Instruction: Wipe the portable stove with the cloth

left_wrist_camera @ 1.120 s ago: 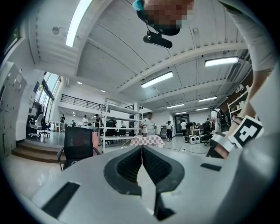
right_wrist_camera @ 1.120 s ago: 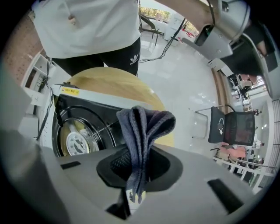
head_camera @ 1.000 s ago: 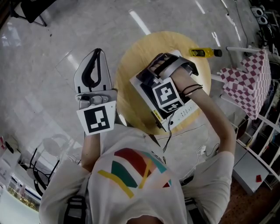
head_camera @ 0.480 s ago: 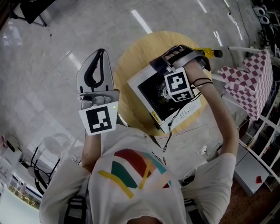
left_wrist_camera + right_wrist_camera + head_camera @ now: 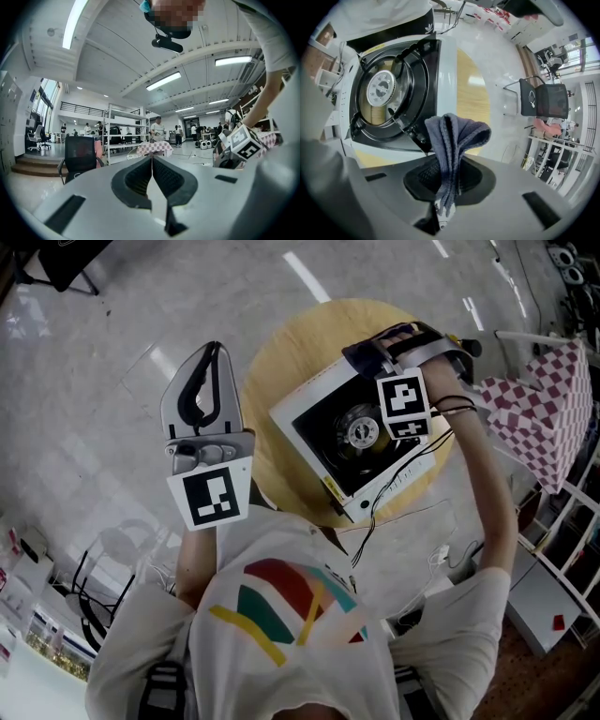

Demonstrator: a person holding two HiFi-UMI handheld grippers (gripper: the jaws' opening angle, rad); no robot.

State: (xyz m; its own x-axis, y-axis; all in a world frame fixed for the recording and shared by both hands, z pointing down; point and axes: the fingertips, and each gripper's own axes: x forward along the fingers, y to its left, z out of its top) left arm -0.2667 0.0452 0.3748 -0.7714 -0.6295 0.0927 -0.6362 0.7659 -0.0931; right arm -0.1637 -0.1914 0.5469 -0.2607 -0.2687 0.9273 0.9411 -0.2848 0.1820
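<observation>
The portable stove is white with a black top and a round silver burner, and it sits on a round wooden table. My right gripper hovers over the stove's far right corner, shut on a folded grey-blue cloth. In the right gripper view the cloth hangs out past the jaws, just off the stove's white edge. My left gripper is held off the table to the left, shut and empty, and in the left gripper view its jaws point out into the room.
A yellow bottle lies at the table's far right edge, mostly behind the right gripper. A red-checked cloth hangs on a white rack to the right. A thin cable trails from the stove. A black chair stands on the floor beyond the table.
My right gripper has slid with the cloth from over the stove's middle towards its far right corner, uncovering the burner. The left gripper has barely moved.
</observation>
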